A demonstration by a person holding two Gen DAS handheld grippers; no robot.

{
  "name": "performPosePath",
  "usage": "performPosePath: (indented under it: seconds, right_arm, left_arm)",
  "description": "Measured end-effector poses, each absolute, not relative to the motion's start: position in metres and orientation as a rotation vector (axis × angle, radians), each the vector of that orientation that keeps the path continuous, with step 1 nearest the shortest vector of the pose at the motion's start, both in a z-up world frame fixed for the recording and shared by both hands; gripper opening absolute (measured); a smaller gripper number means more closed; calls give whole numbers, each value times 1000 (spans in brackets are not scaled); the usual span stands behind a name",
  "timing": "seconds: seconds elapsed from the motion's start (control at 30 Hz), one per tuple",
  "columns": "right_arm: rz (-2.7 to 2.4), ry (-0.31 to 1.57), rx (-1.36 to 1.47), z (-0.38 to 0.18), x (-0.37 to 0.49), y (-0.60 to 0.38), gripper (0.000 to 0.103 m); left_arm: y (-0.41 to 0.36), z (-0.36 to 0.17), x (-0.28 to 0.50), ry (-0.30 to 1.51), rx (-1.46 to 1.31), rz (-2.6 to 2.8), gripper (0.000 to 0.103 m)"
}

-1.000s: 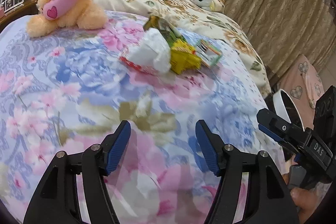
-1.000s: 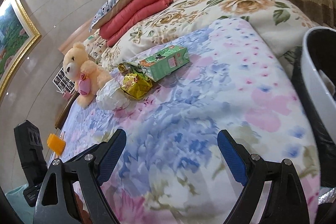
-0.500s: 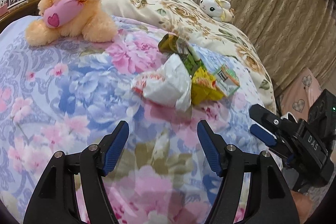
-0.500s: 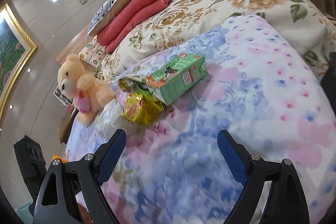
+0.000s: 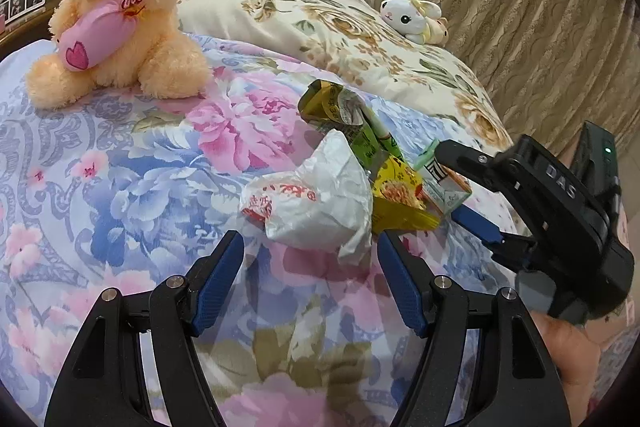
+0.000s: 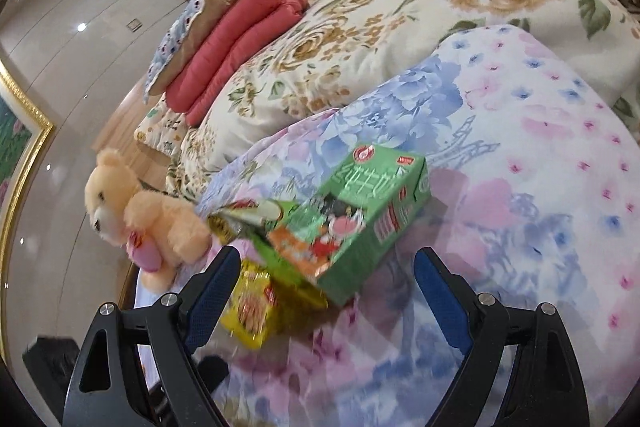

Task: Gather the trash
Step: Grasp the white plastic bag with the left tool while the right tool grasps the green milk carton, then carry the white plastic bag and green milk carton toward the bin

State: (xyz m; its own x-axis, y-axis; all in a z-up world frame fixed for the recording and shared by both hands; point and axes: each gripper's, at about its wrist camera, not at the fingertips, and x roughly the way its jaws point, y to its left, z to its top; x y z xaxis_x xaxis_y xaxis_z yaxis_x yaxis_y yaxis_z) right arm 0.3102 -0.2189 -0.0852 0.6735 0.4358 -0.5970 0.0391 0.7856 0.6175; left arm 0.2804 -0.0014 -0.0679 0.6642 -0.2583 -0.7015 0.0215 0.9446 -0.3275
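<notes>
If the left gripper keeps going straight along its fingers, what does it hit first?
Most likely the crumpled white plastic bag with red print, lying just ahead of the open left gripper on the floral quilt.

"DAS" in raised letters is read on the black plastic body of the right gripper, seen from the left wrist cam. Red printed characters are seen on the crumpled white plastic bag, not legible. White characters and red logos are carried on the green cardboard carton; too blurred to be read. Print on the yellow snack wrapper illegible too.
</notes>
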Motion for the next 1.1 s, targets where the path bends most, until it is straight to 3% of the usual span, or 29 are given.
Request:
performPosePath:
  seconds: [0.2,0.27,0.3,0.4,0.5,1.1]
  right_arm:
    - [211,814,592,-88,317,-217,88]
    - [208,818,568,-88,317,-216,80]
    - [210,821,565,-89,316,-218,67]
    - [235,822,576,-90,310,-225,67]
    - [264,825,573,-90,298,-233,66]
    - [325,877,391,-88,194,-278,65]
  left_arm:
    - [-4,-71,282,828,-295,-168,68]
    - [-6,-71,283,829,-286,-173,58]
    - [-7,-72,283,832,-285,-182,51]
    - [-10,-71,280,835,-273,-197,37]
    - [-13,-68,275,822,-249,-201,33]
    - [-27,-64,209,841,-294,-286,31]
